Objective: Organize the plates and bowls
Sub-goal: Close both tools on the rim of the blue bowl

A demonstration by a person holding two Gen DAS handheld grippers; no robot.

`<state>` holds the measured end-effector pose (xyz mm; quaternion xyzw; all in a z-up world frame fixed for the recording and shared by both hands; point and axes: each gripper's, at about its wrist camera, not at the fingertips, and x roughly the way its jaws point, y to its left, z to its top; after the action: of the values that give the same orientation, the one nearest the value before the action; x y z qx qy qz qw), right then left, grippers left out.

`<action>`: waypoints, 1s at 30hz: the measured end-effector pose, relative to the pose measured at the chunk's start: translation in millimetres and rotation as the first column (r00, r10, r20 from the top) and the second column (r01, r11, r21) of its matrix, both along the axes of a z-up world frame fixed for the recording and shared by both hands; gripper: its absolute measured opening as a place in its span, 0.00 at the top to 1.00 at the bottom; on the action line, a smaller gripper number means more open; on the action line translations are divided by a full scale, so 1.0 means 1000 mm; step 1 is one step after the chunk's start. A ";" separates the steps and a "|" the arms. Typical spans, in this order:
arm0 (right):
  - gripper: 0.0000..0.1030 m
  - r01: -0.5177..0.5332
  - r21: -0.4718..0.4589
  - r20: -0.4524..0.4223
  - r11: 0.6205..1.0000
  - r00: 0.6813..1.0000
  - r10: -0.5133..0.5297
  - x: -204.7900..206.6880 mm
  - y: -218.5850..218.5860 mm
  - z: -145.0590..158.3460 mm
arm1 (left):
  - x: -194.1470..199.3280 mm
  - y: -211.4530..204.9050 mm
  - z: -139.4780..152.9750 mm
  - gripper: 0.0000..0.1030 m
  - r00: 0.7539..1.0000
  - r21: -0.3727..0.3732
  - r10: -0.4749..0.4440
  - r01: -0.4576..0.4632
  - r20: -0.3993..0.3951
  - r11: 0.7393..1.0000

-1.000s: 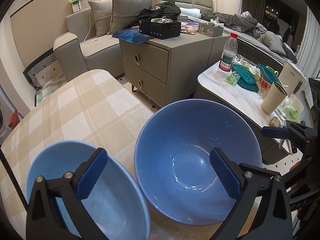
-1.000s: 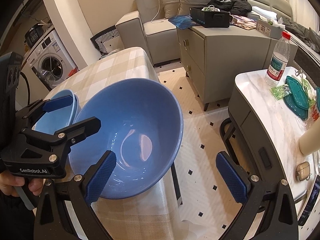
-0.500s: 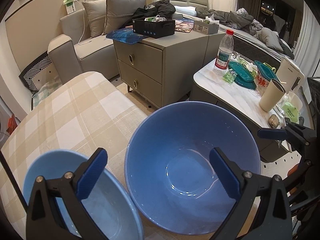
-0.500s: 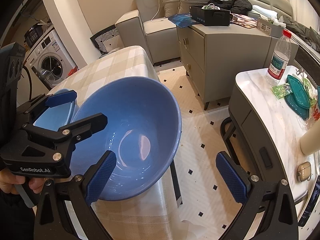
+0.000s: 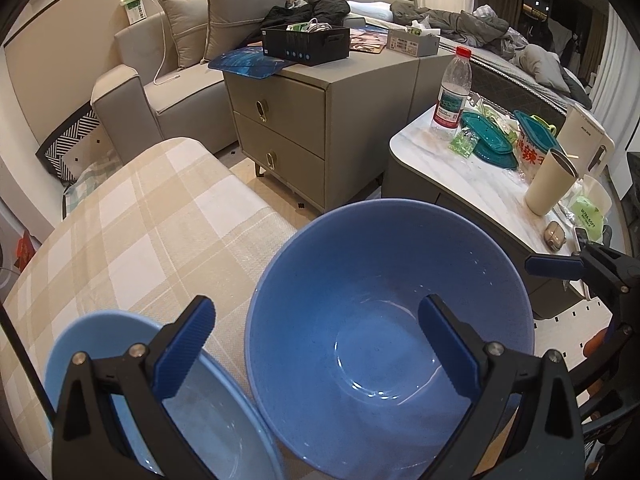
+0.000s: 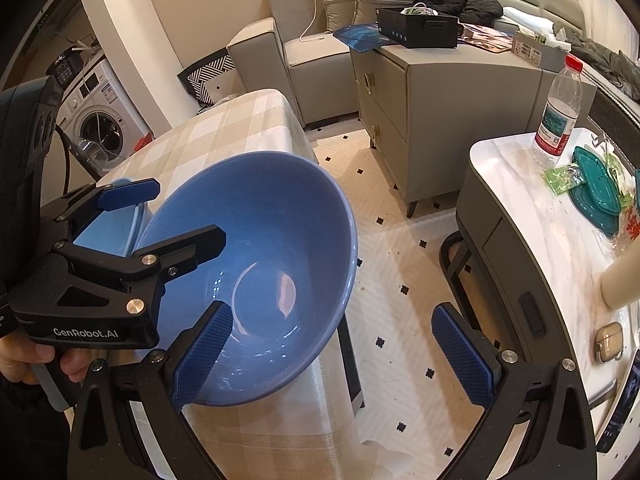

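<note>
A large dark blue bowl point(image 5: 384, 312) stands near the right edge of the checked tablecloth table point(image 5: 132, 232). A lighter blue bowl point(image 5: 200, 412) sits touching it on the left. My left gripper point(image 5: 316, 344) is open above the seam between the two bowls, one finger over each. In the right wrist view the dark blue bowl point(image 6: 272, 248) lies left of centre. My right gripper point(image 6: 336, 356) is open, its left finger over the bowl's near rim, its right finger over the floor. The left gripper point(image 6: 156, 216) shows there too, with the light bowl point(image 6: 116, 232) behind it.
A grey two-drawer cabinet point(image 5: 296, 120) stands past the table, a sofa point(image 5: 168, 76) behind it. A marble side table point(image 5: 492, 184) on the right holds a water bottle point(image 5: 452, 96), teal lids and a cup. A washing machine point(image 6: 100, 124) is at far left.
Both grippers have drawn nearer over the dark blue bowl, which now sits lower and larger in the left view. Neither bowl has been gripped; both grippers stay open.
</note>
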<state>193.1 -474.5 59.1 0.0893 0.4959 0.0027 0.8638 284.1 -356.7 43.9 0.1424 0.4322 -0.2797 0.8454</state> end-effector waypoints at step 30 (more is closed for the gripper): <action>0.54 -0.038 -0.009 -0.030 0.999 0.999 0.038 0.004 0.020 -0.007 | 0.008 0.007 -0.008 0.50 1.000 0.050 0.030 -0.030 -0.005 0.998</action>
<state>197.2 -454.0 52.5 0.0757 0.5104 0.0153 0.8565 292.4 -349.6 35.6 0.1561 0.4435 -0.2567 0.8444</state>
